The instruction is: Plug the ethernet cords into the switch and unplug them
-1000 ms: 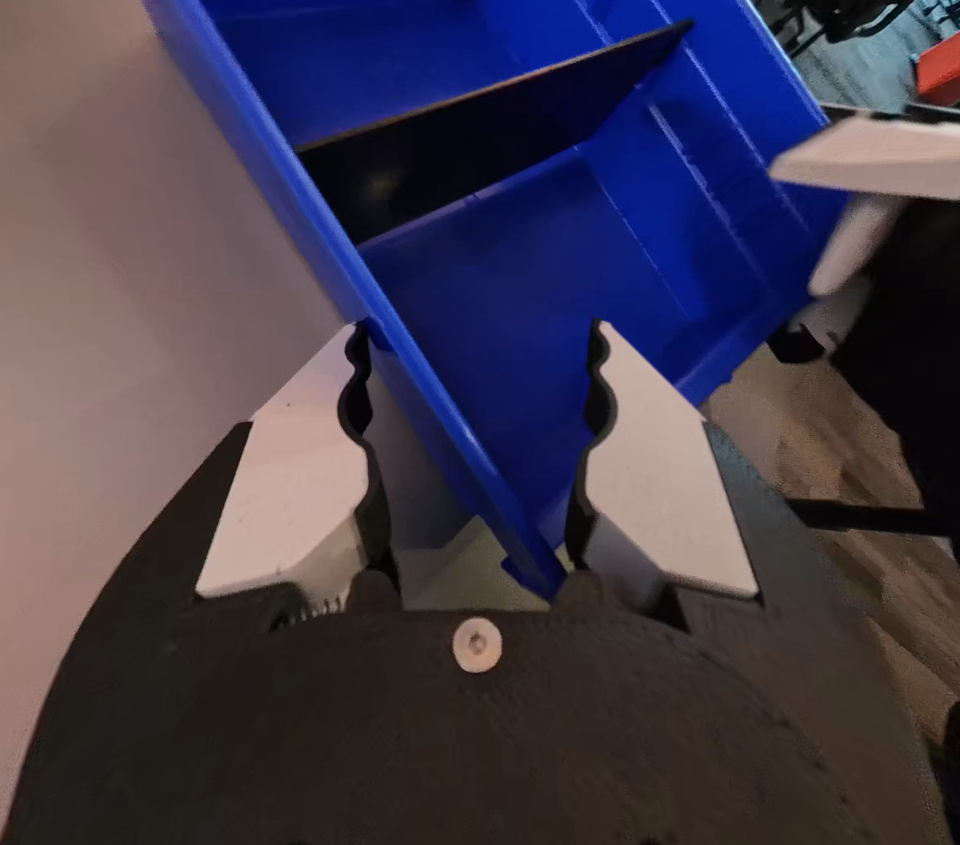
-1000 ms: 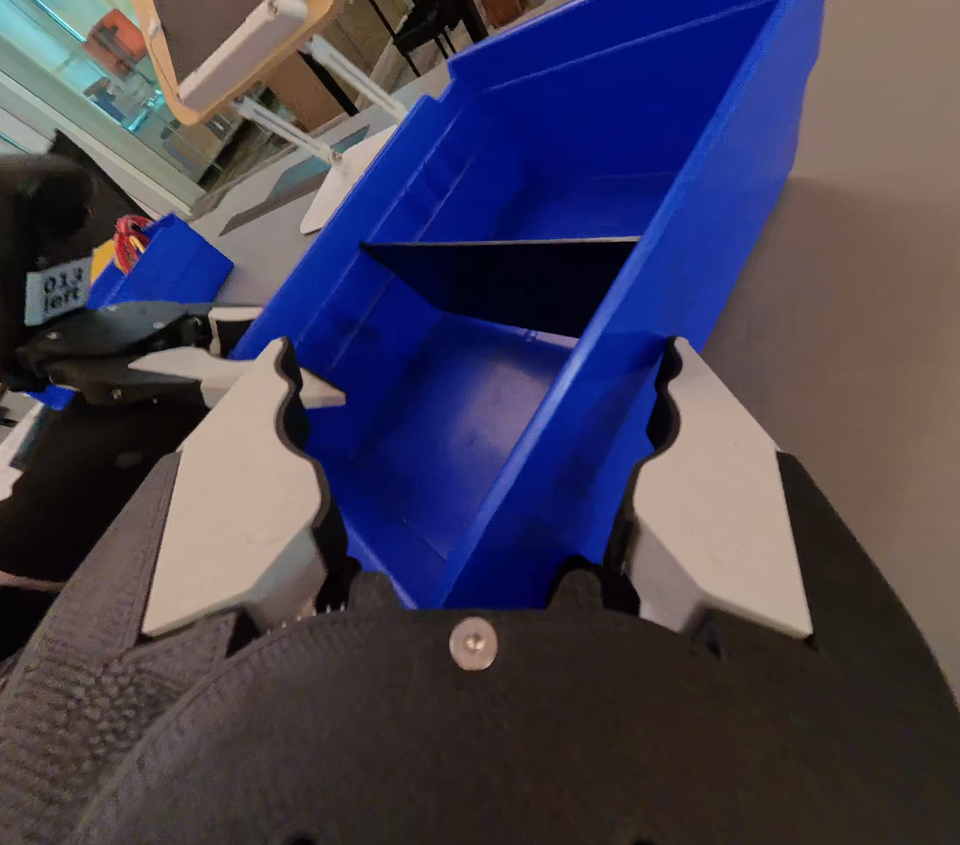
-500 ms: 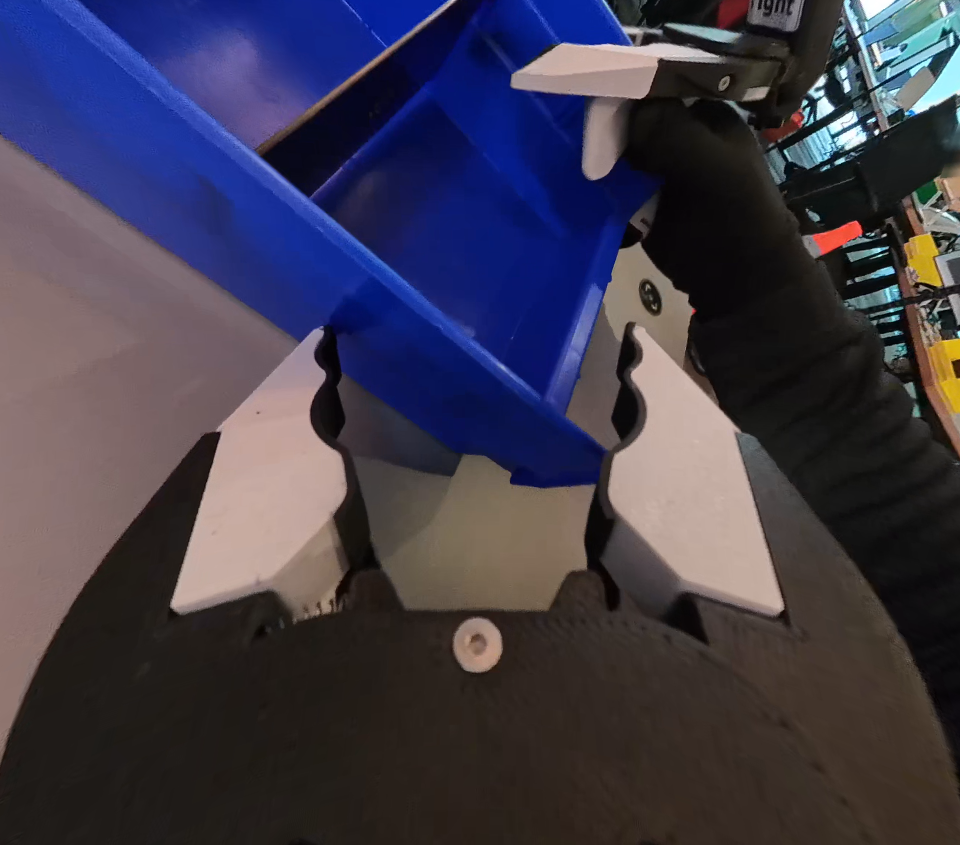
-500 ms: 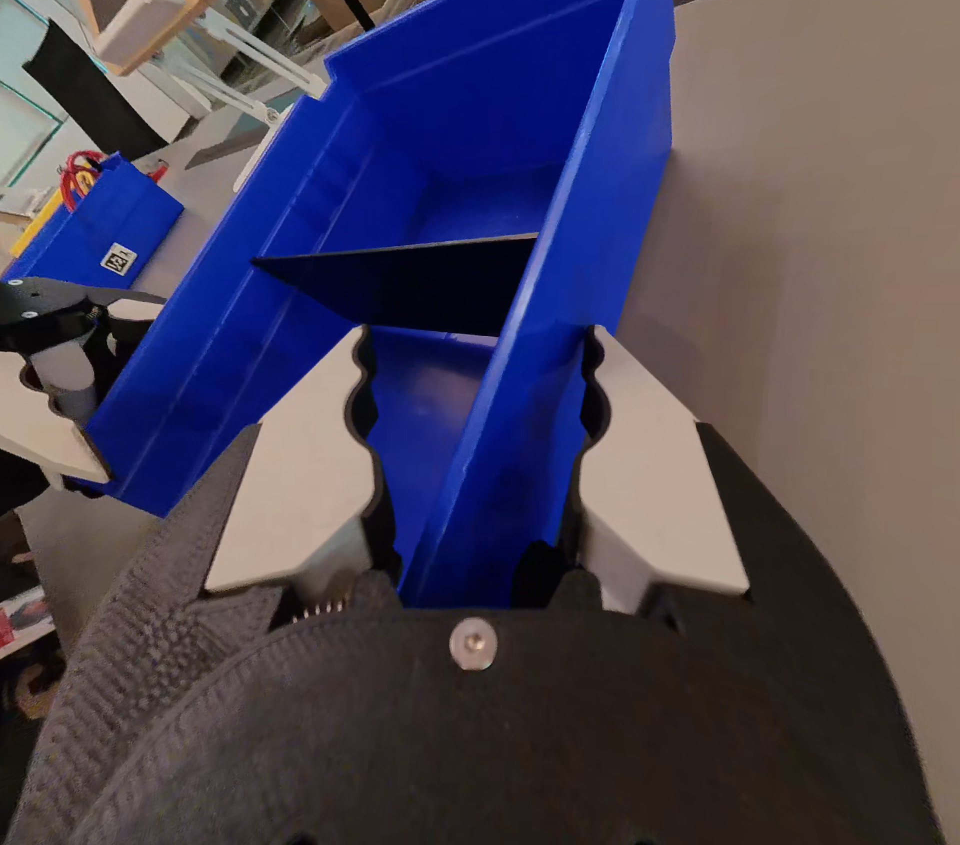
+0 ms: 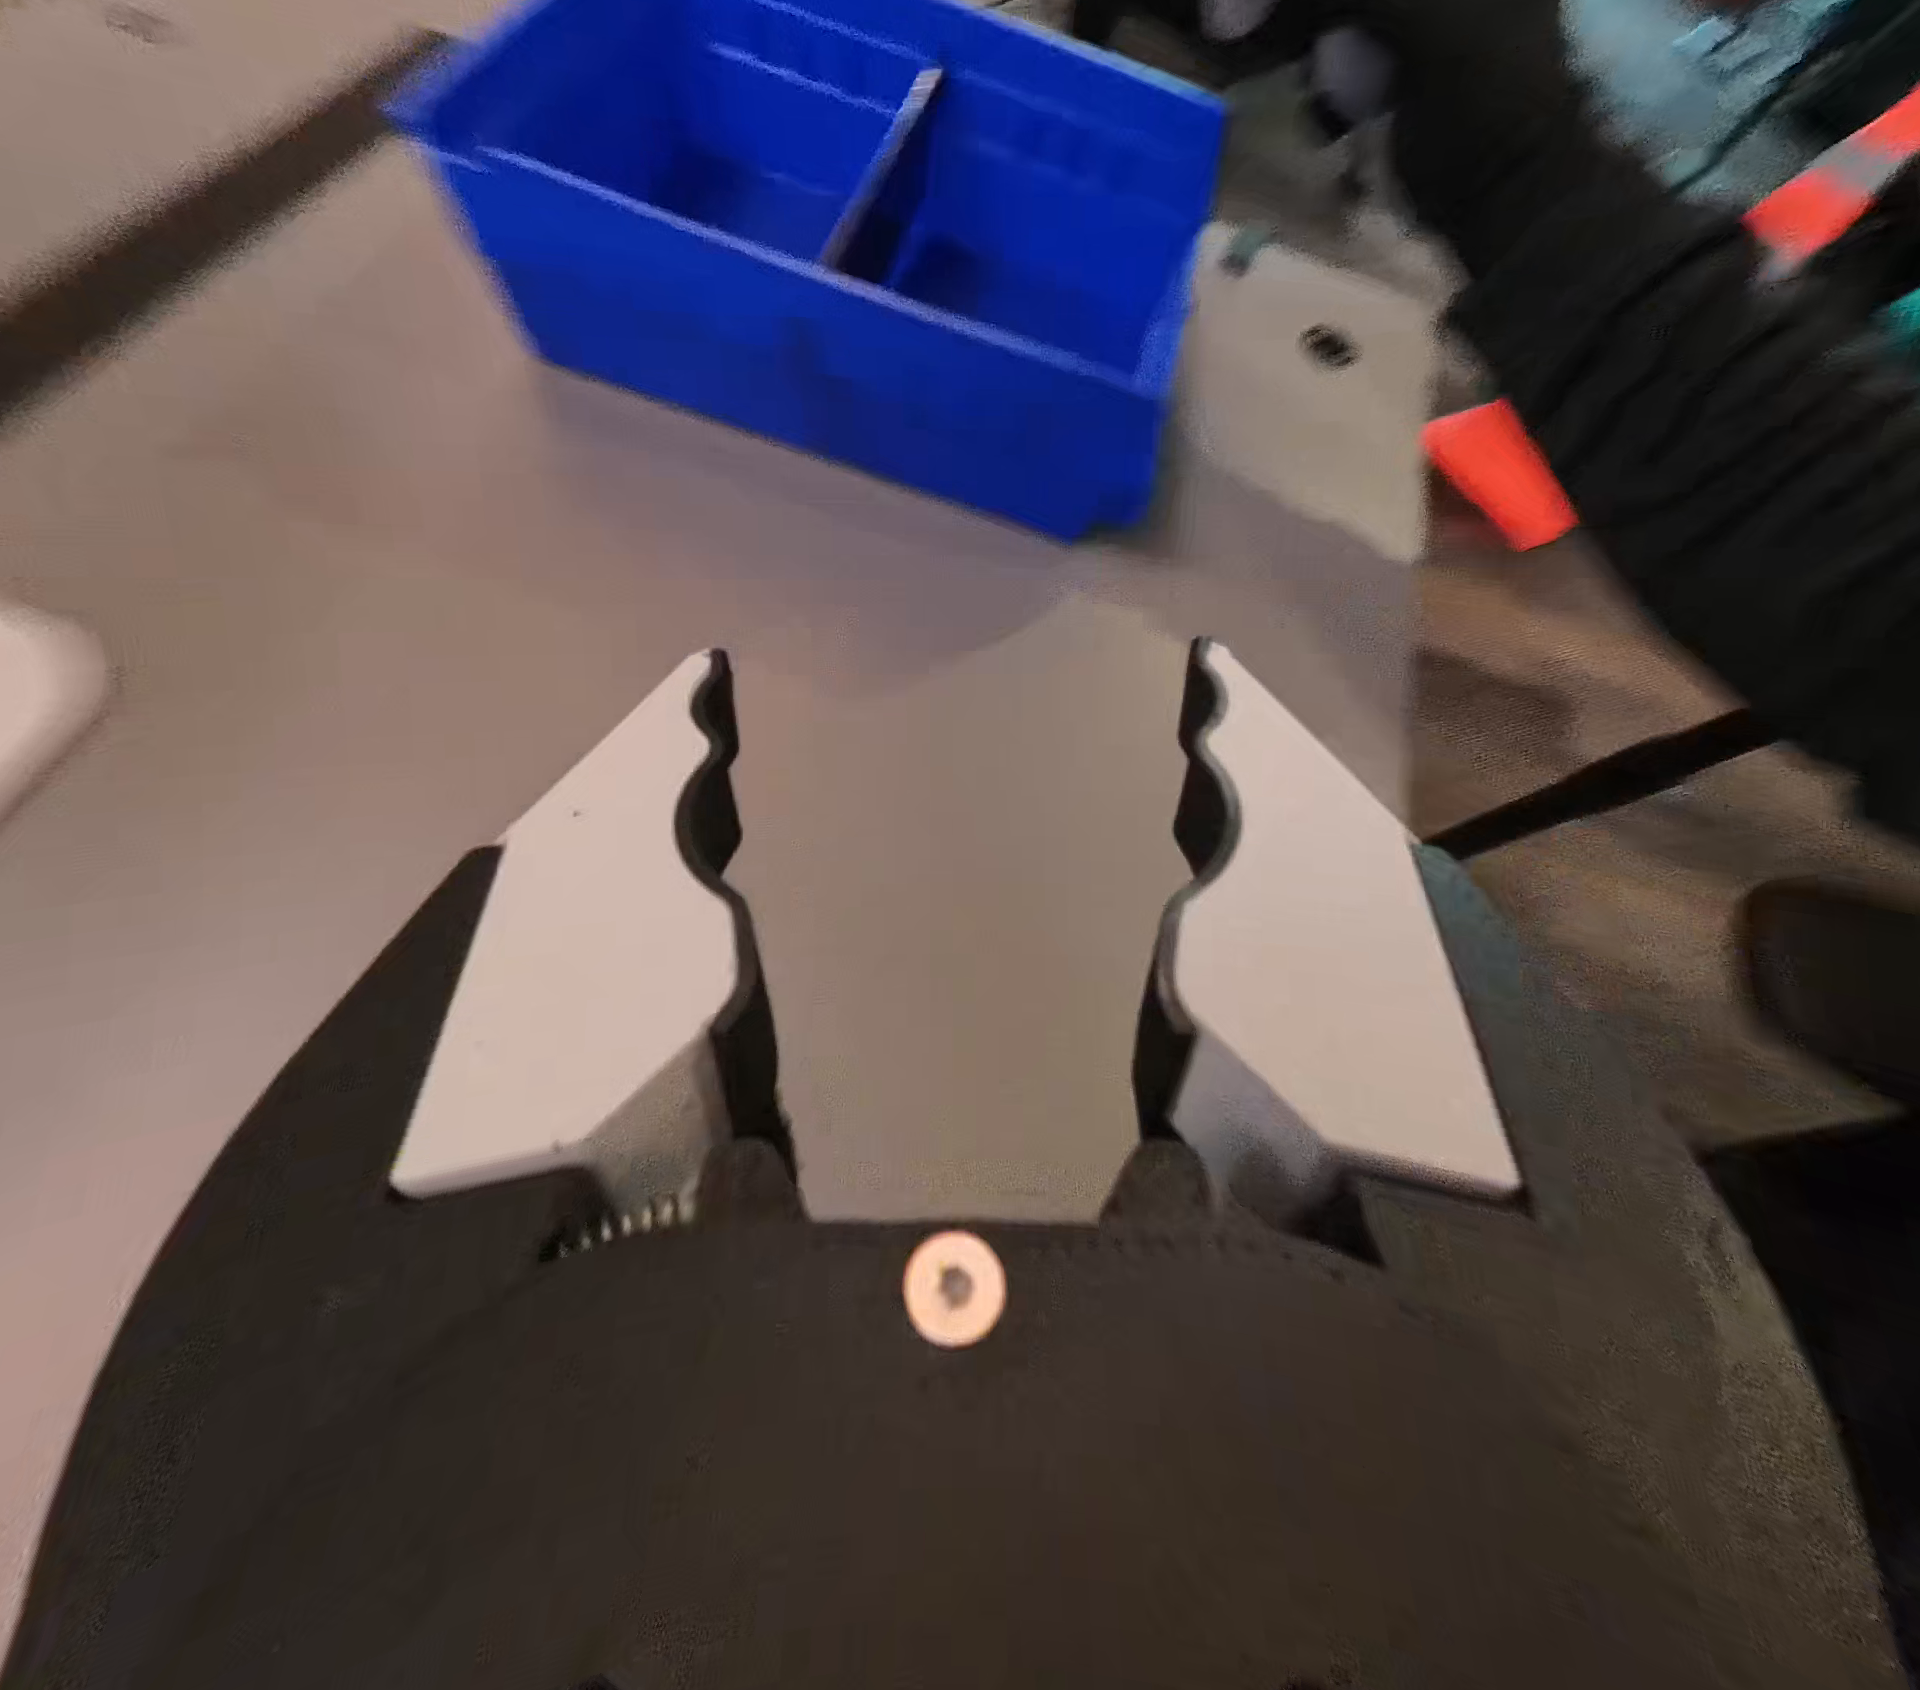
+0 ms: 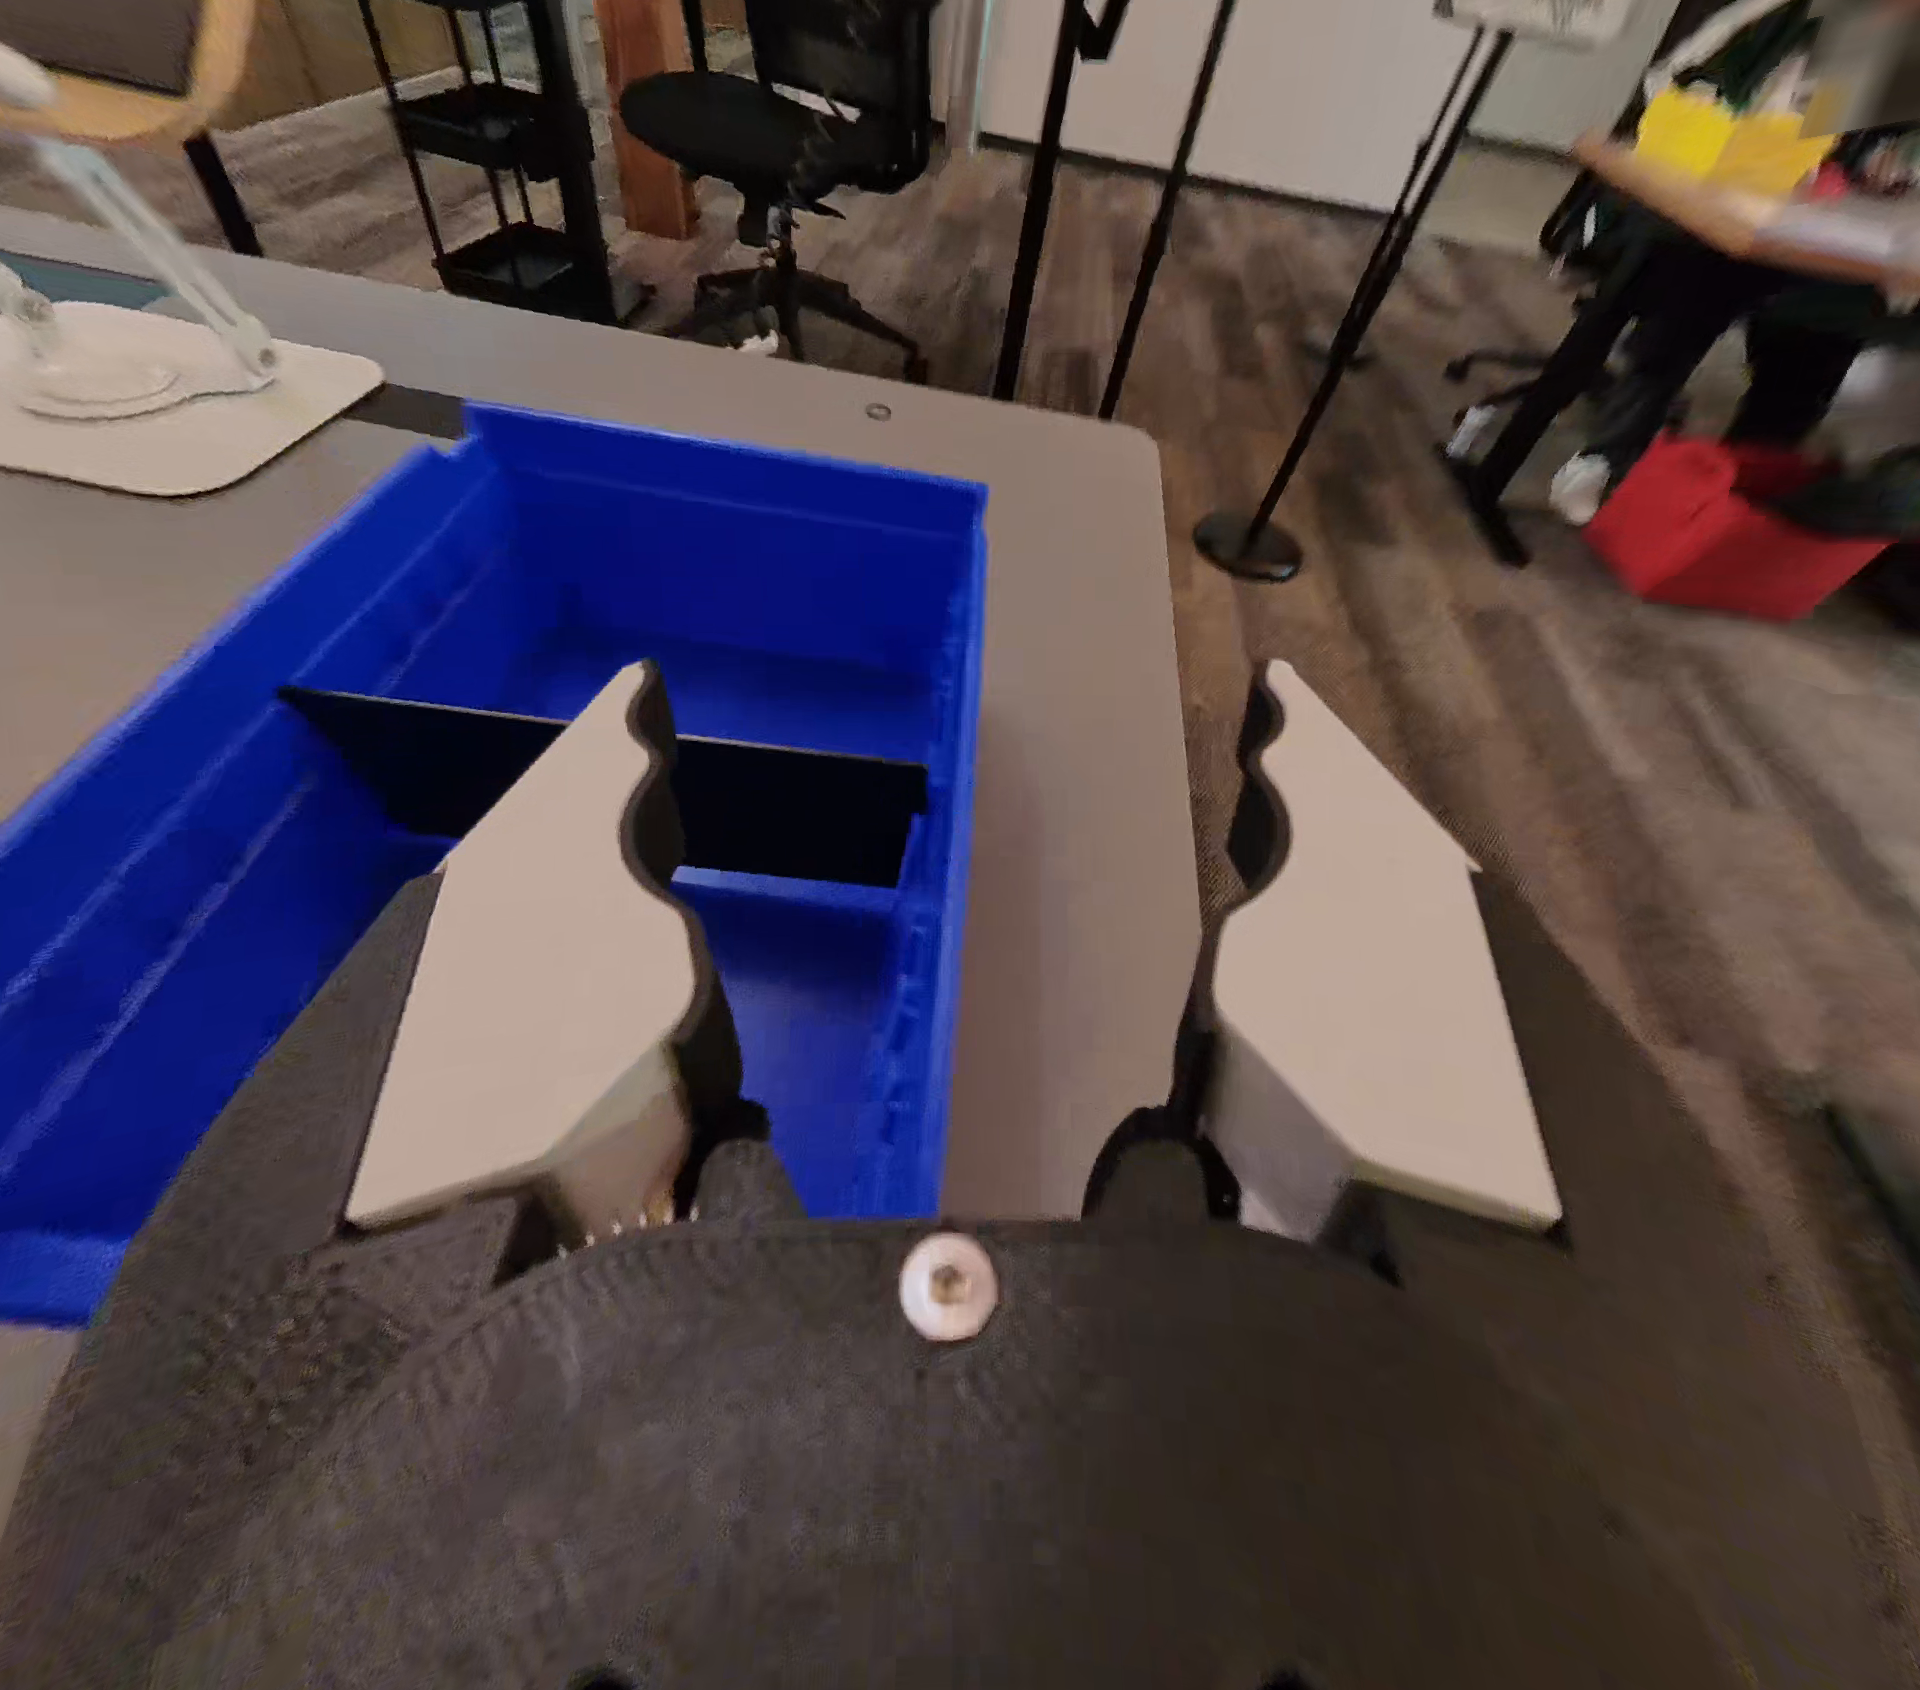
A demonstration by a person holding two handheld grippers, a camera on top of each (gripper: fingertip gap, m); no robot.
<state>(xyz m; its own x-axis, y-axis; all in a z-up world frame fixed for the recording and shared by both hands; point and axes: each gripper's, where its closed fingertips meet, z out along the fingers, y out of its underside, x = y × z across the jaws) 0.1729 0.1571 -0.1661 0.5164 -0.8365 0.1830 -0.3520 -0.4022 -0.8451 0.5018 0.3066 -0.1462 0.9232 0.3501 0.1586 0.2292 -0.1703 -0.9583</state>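
A blue plastic bin (image 5: 831,352) with a black divider (image 5: 883,175) stands empty on the grey table (image 5: 312,601). My left gripper (image 5: 956,664) is open and empty, held above the bare table well short of the bin. My right gripper (image 6: 956,684) is open and empty, over the bin's right wall (image 6: 961,809) and the table's right edge strip. The bin (image 6: 260,861) and its divider (image 6: 779,809) fill the left of the right wrist view. No switch or ethernet cords show in either view.
A white stand base (image 6: 177,414) sits on the table behind the bin. The table's right edge (image 6: 1169,705) drops to the floor. An office chair (image 6: 790,113), black stand poles (image 6: 1247,539) and a red box (image 6: 1714,539) stand beyond. A dark sleeve (image 5: 1662,352) is at the right.
Both grippers have let go of the bin's walls and pulled back. The bin now rests on the table. The left gripper has backed far away; the right has lifted above the bin's right side.
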